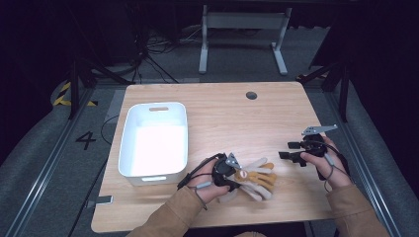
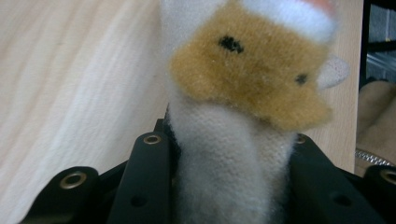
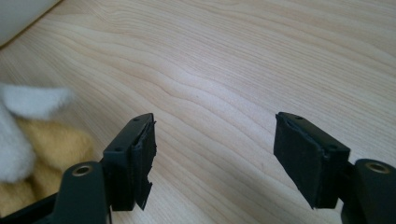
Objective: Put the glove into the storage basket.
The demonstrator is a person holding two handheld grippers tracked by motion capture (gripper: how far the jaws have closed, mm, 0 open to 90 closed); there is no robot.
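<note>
Left gripper [image 1: 236, 178] clamped on plush toy [image 2: 247, 88] near table's [image 1: 222, 113] front edge, right gripper [image 3: 212, 158] idle and released, bin [image 1: 129, 148] empty, transfer pending.

Light wood table [image 1: 222, 118], grain running lengthwise, with a round dark grommet [image 1: 251, 95] near the far edge. Grey carpet floor [image 1: 237, 59] all round. Beyond the table stands a white desk frame [image 1: 242, 29] on two feet, with a tangle of black cables [image 1: 153, 54] to its left. Metal floor rails [image 1: 44, 168] run along both sides. A "4" [image 1: 85, 140] is marked on the floor at left, with yellow-black hazard tape [image 1: 63, 95] farther back. Room edges dark; light falls on the table.
</note>
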